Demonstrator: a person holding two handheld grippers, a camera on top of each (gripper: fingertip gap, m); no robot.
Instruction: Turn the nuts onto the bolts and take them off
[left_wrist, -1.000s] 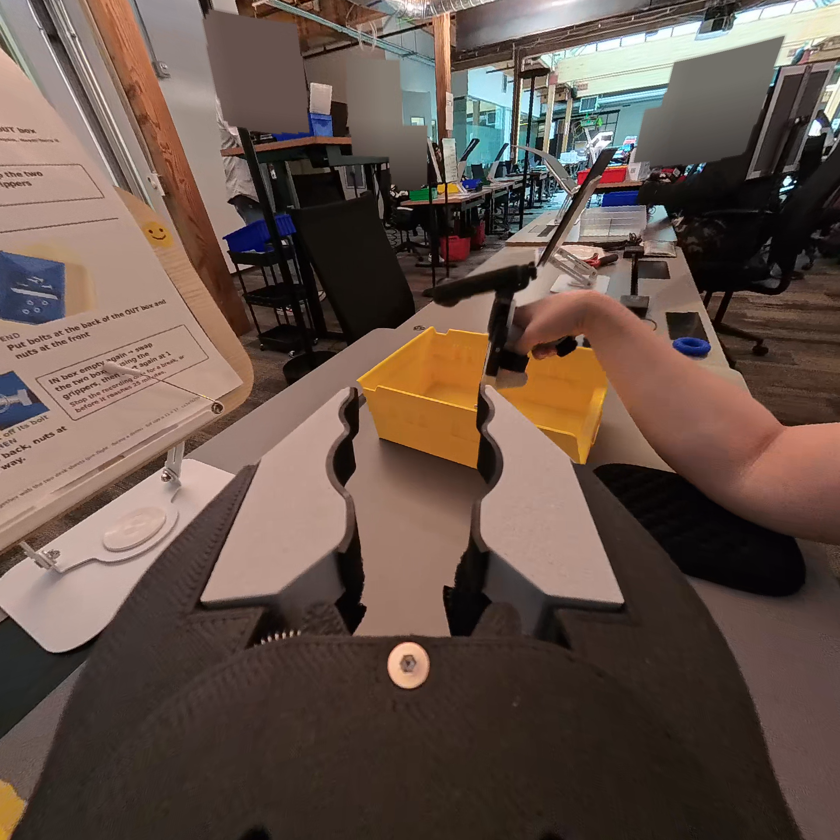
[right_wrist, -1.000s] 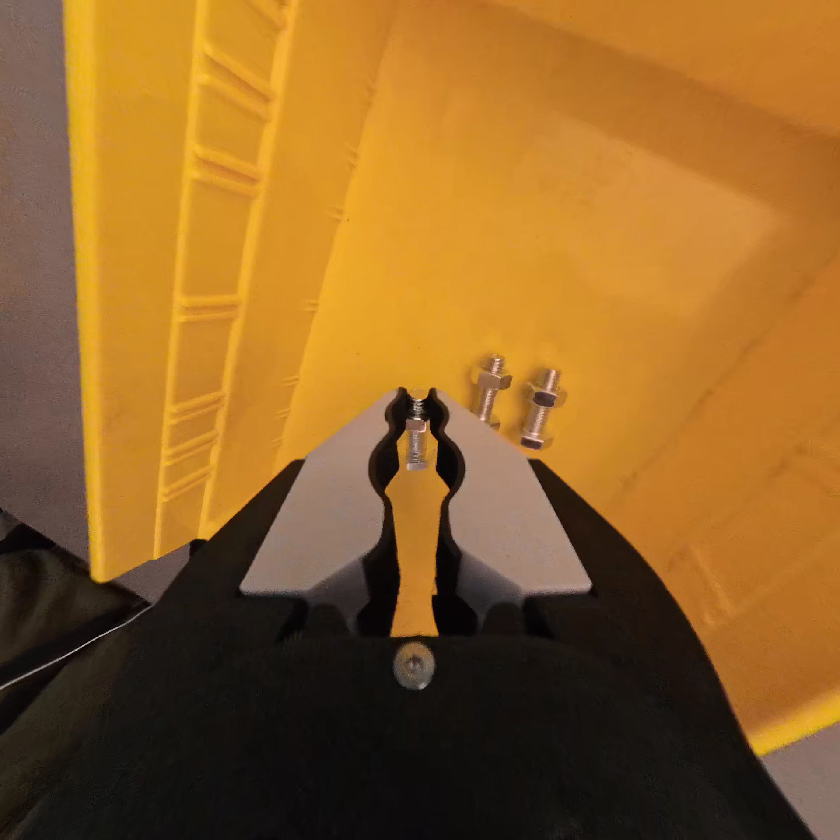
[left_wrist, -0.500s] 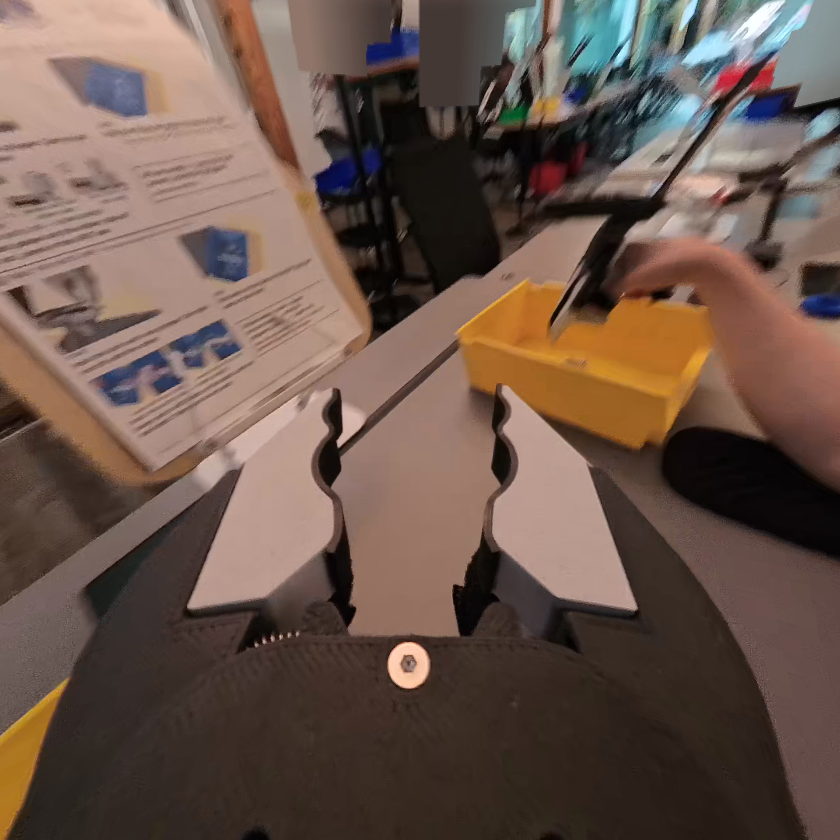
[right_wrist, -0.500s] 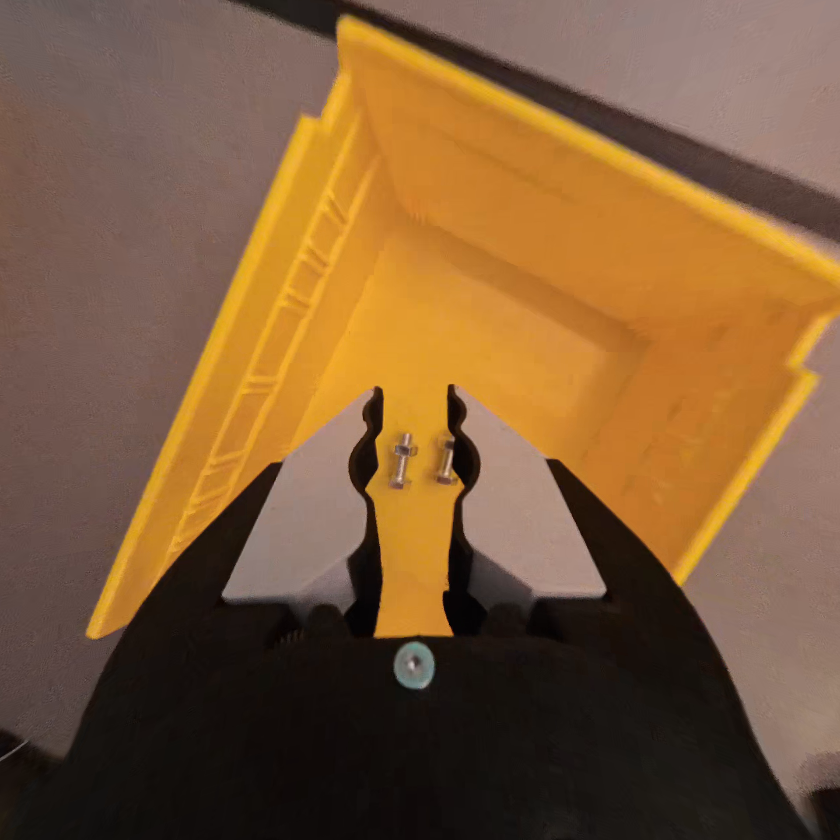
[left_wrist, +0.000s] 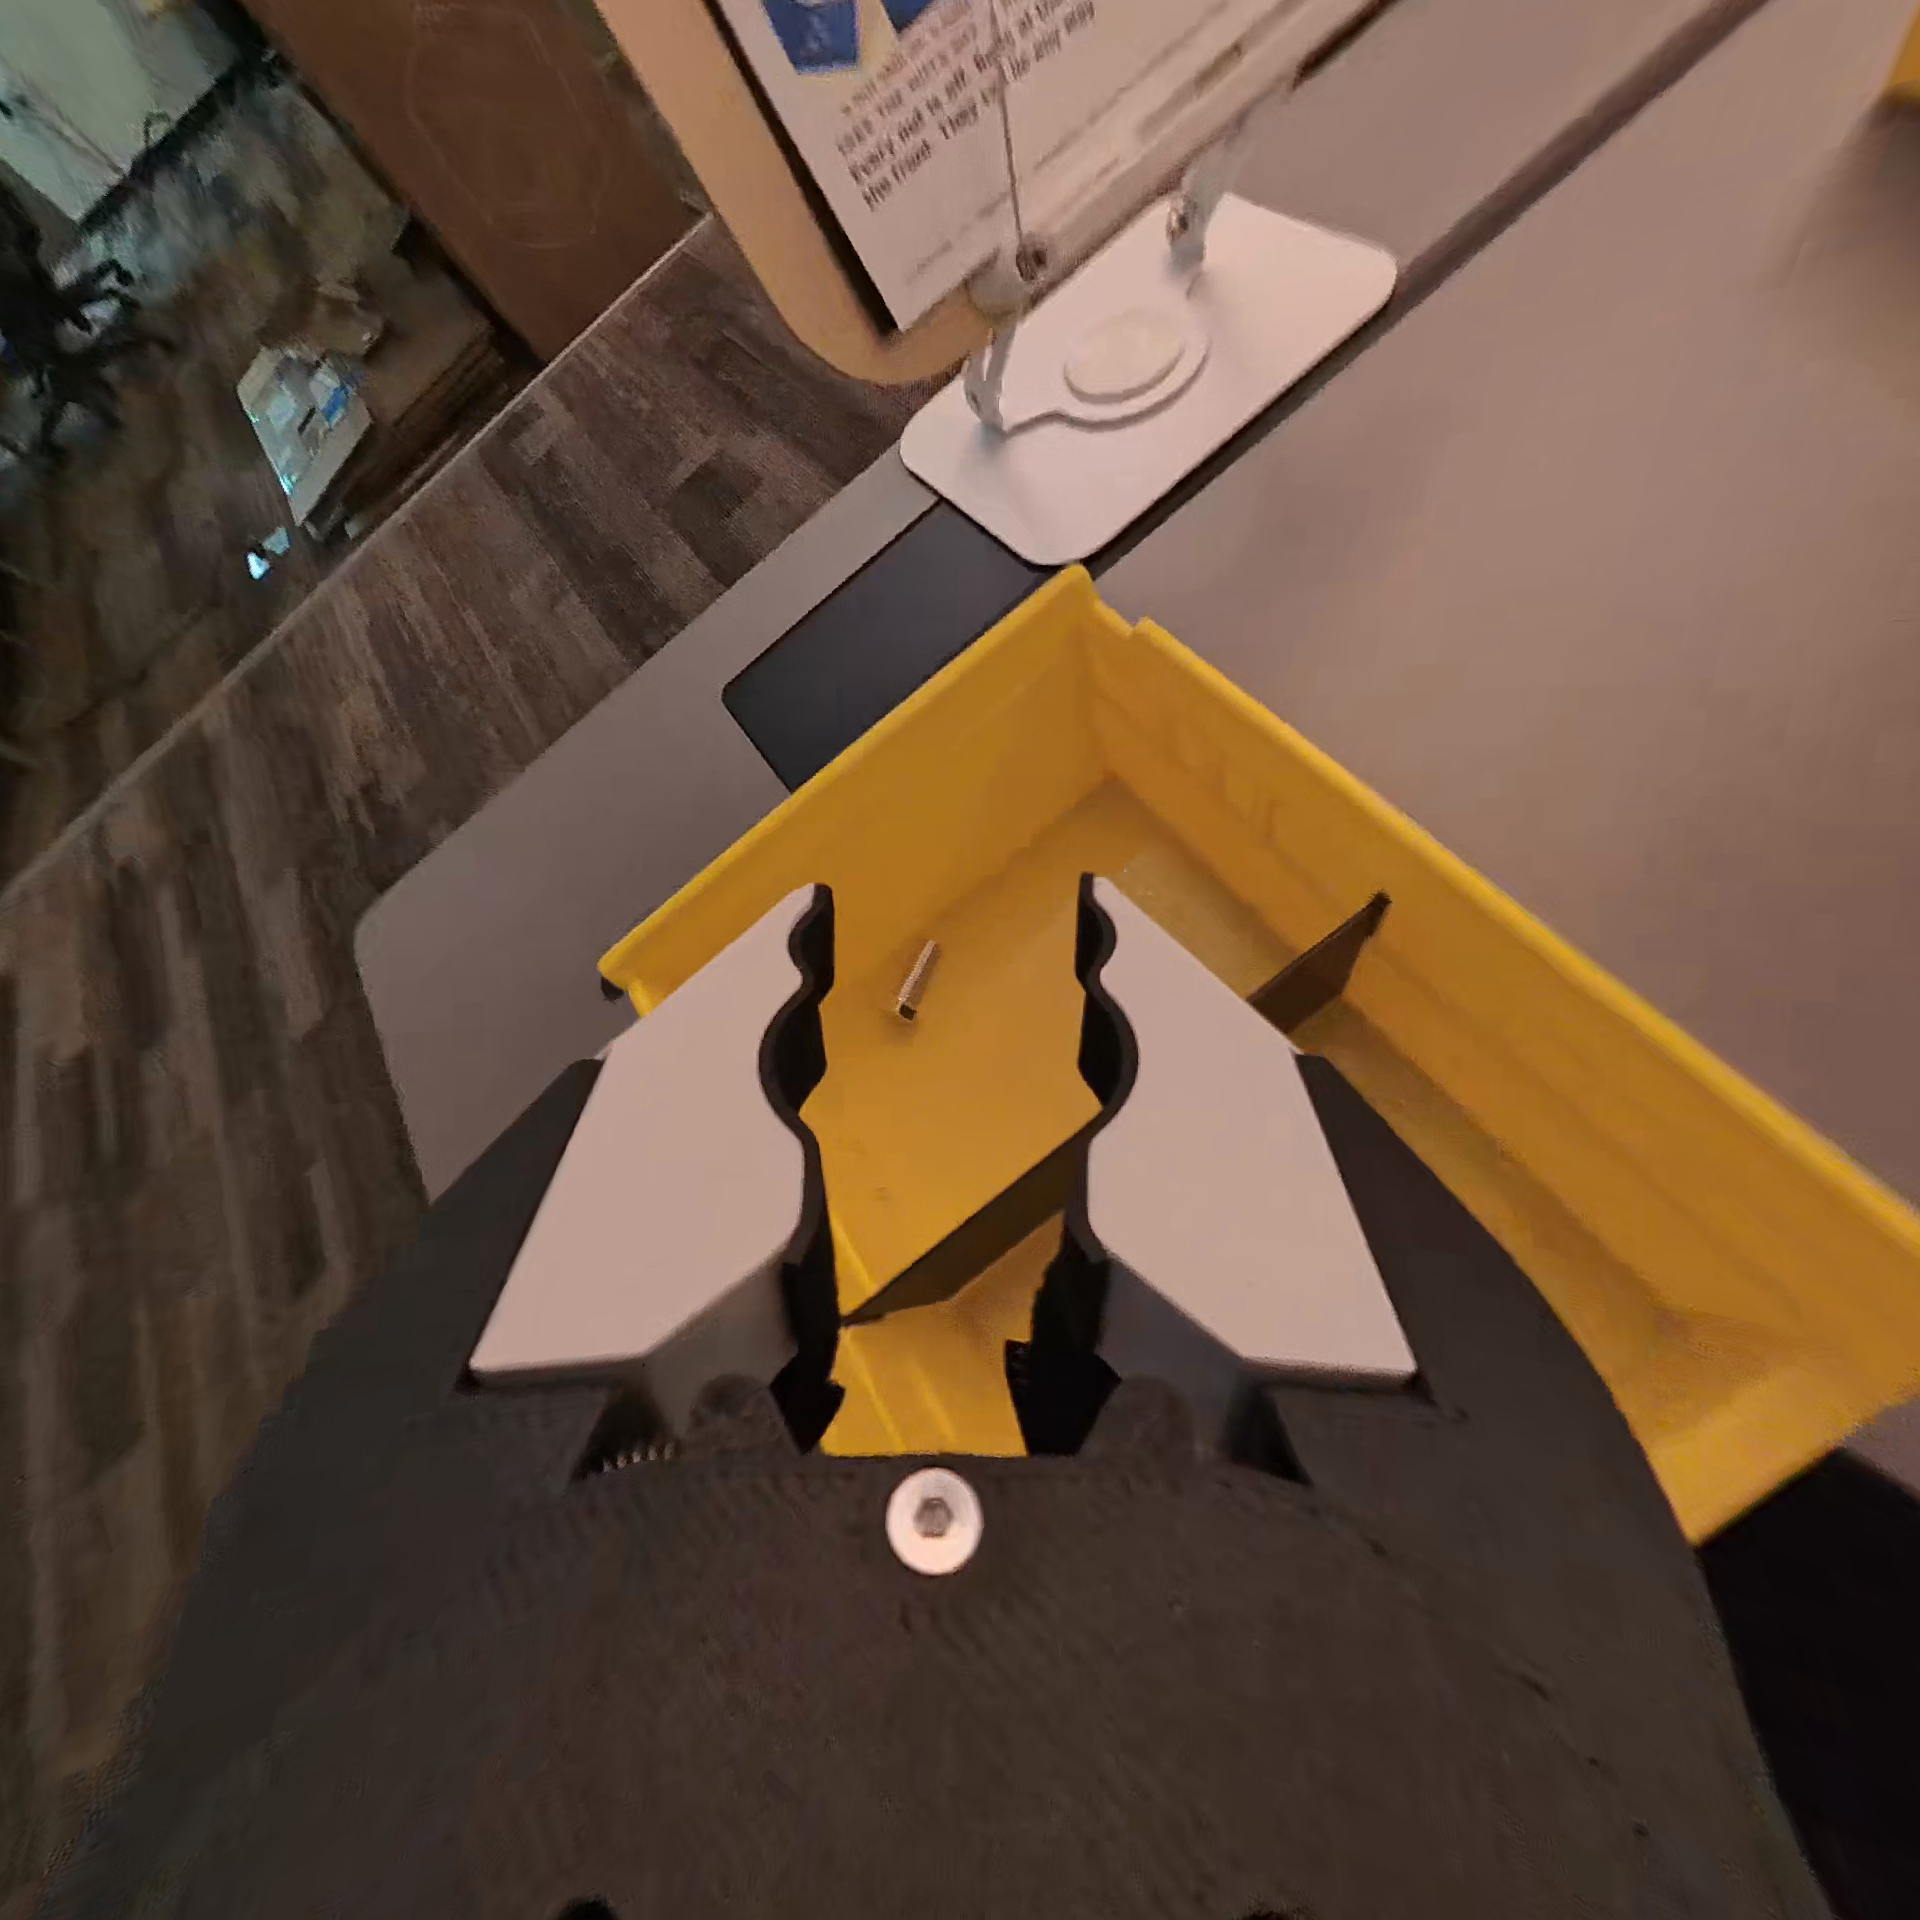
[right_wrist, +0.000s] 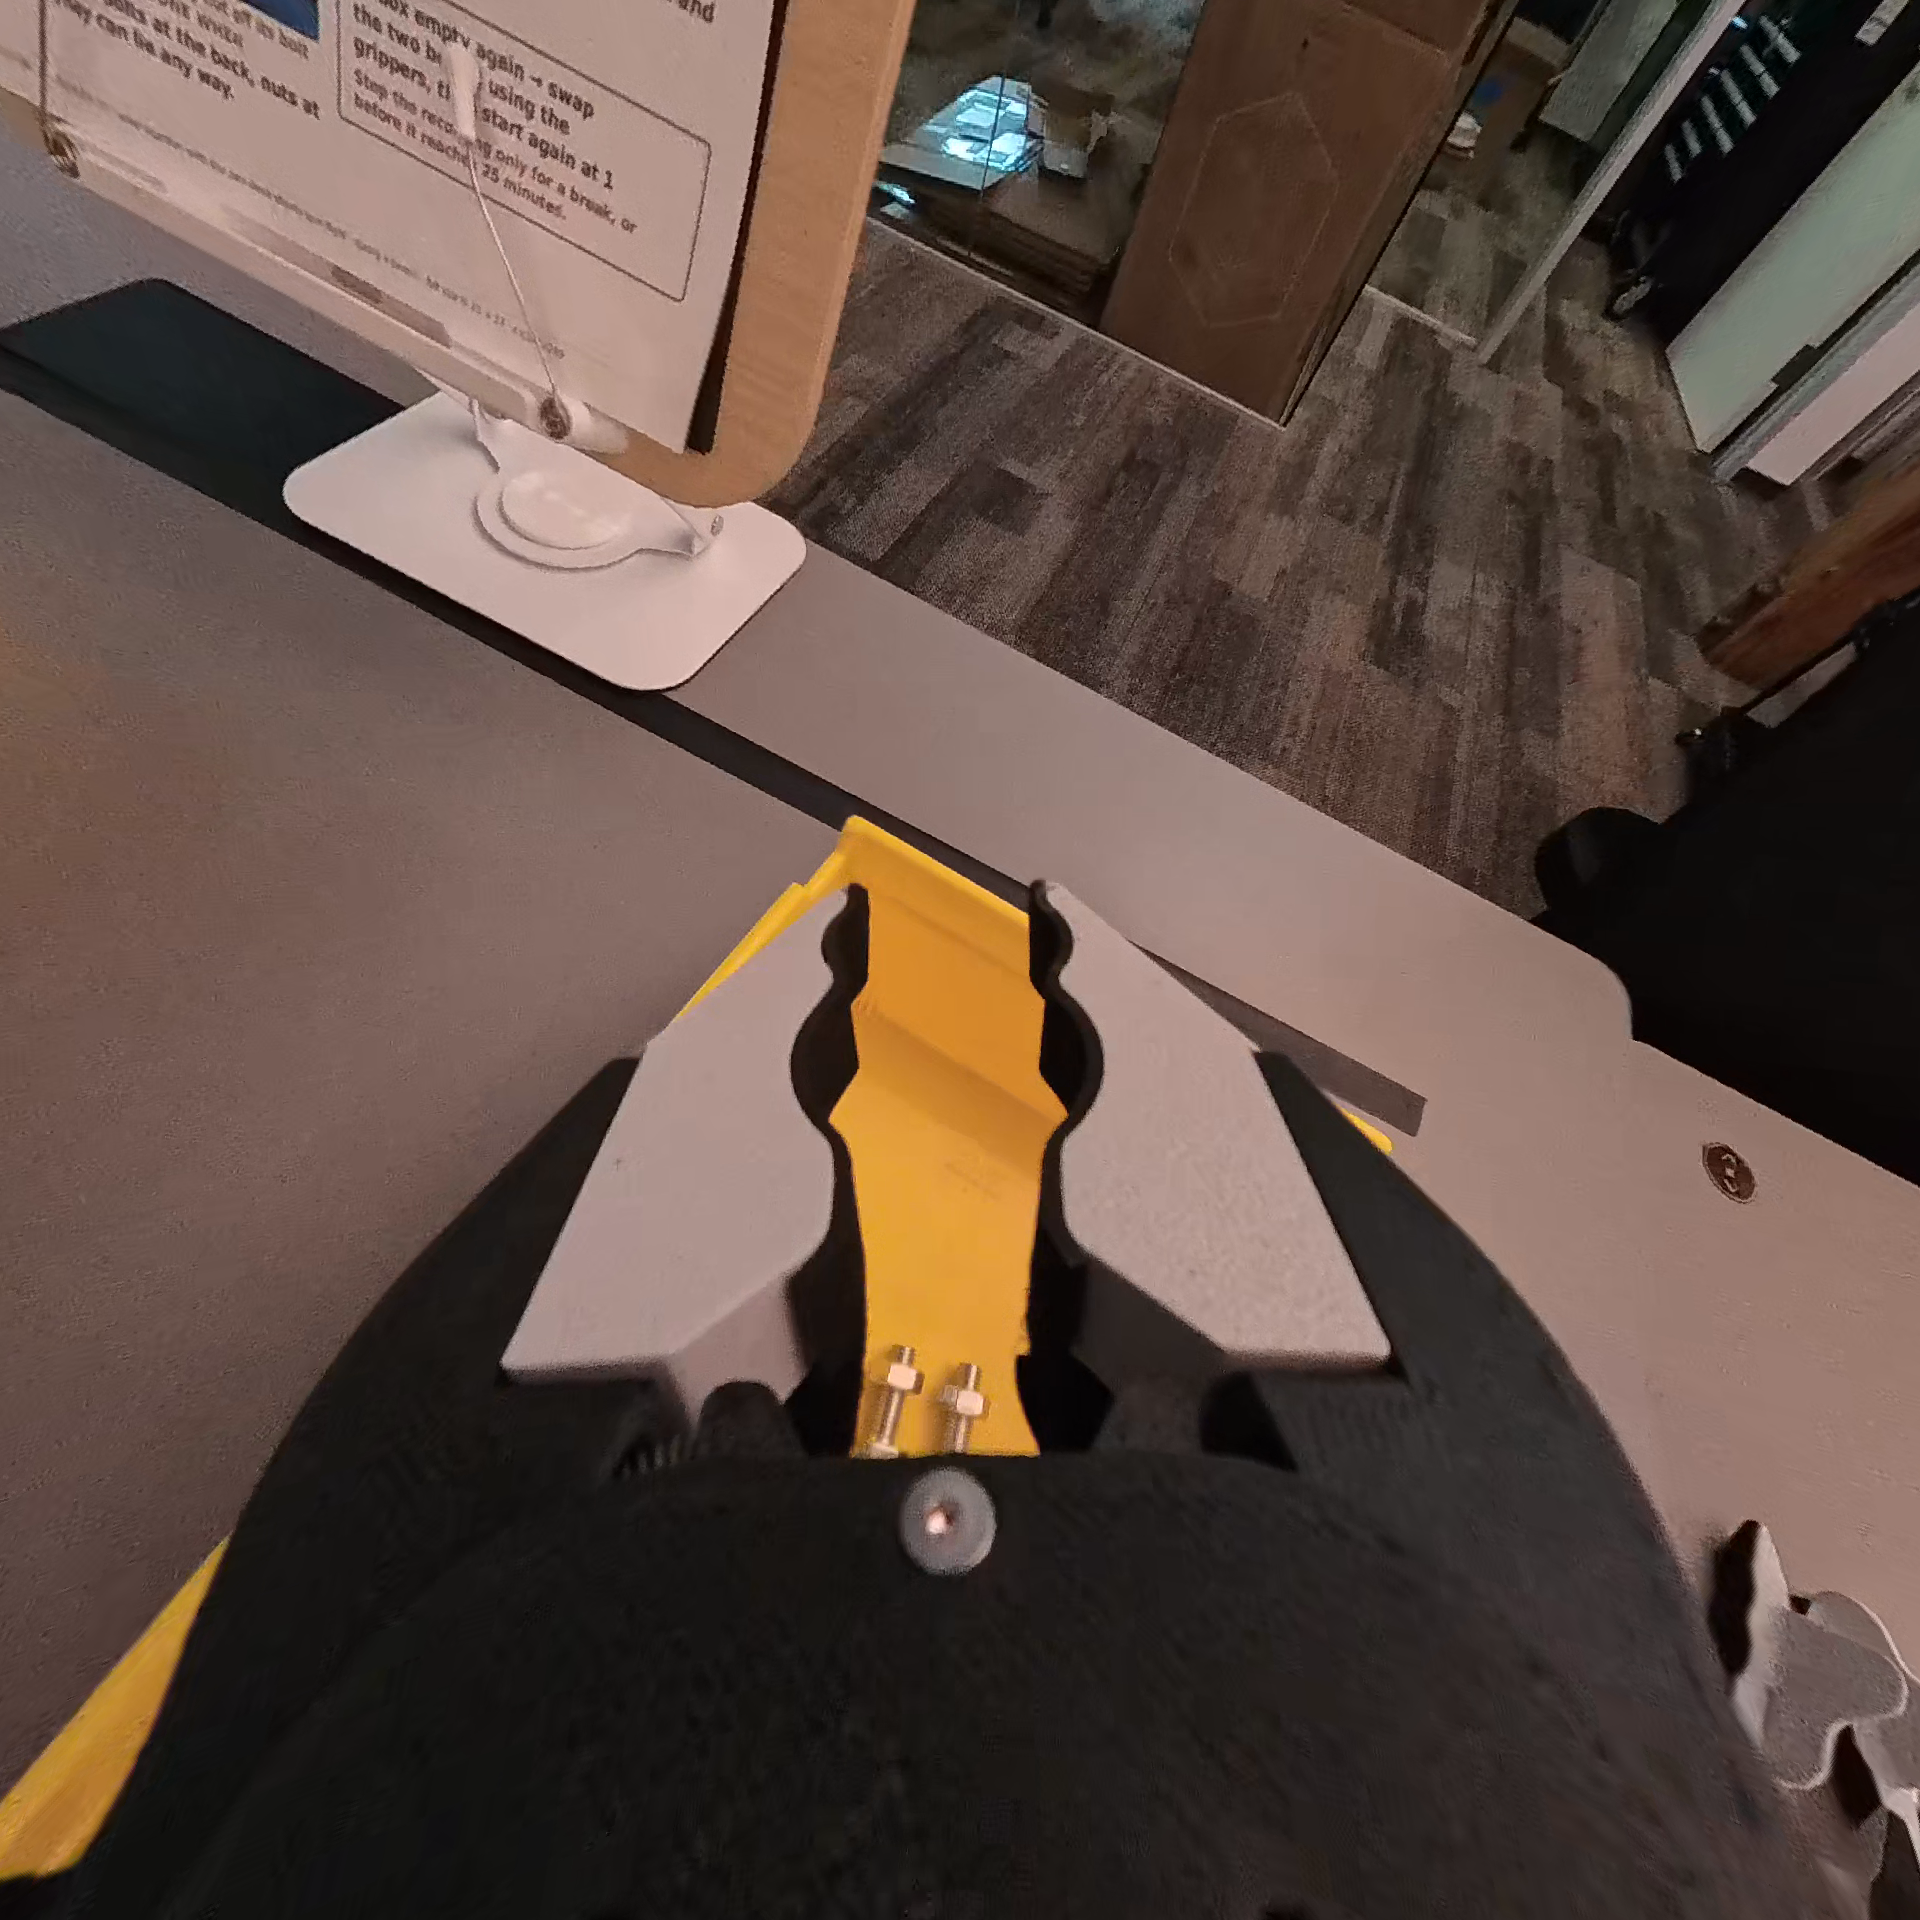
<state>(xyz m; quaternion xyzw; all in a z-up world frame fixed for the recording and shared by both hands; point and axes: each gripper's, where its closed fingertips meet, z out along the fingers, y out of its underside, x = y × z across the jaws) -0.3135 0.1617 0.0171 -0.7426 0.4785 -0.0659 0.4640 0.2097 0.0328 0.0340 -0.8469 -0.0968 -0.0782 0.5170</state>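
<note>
In the left wrist view my left gripper (left_wrist: 954, 904) is open and empty above a yellow bin (left_wrist: 1455, 1049) with a black divider (left_wrist: 1314, 961). A small silver metal piece (left_wrist: 914, 982) lies on the bin floor between my fingertips, below them. In the right wrist view my right gripper (right_wrist: 948, 904) is open and empty above another yellow bin (right_wrist: 935, 956). Two bolts with nuts on them (right_wrist: 930, 1397) lie side by side on its floor, near the base of my fingers. A grey finger of the other gripper (right_wrist: 1808, 1683) shows at the lower right.
An instruction board on a white stand (left_wrist: 1143, 395) stands at the back of the grey table; it also shows in the right wrist view (right_wrist: 551, 540). The table edge and the carpet floor (left_wrist: 260, 831) lie left of the left bin. A black chair (right_wrist: 1766, 935) is beyond the table. Spacing between my two grippers at the tips: around 55 cm.
My right gripper let go of the bolt with a nut in the bin, opened and pulled up and back. My left gripper swung left and down over the divided bin.
</note>
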